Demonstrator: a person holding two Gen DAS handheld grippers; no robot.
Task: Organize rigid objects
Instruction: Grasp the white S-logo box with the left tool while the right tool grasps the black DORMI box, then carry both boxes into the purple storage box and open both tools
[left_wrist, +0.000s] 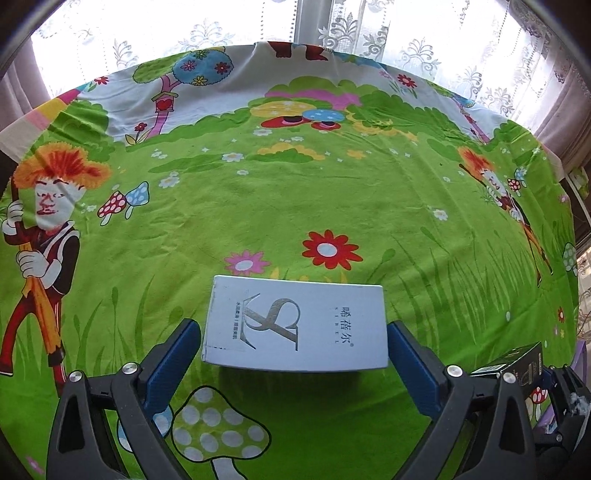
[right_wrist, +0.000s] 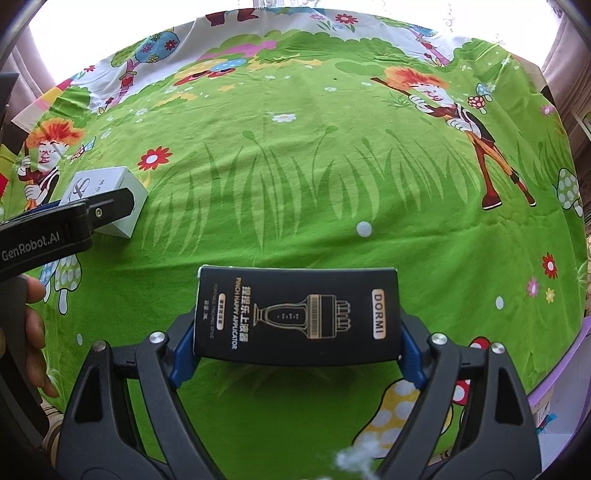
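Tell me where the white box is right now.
In the left wrist view the white box lies on the green cloth, low centre, between the open left tongs, below the red flower.

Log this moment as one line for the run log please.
left gripper: open, straddling white box | right gripper: shut on black box | surface: green cartoon cloth

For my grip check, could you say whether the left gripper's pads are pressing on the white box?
No, a gap shows beside the white box.
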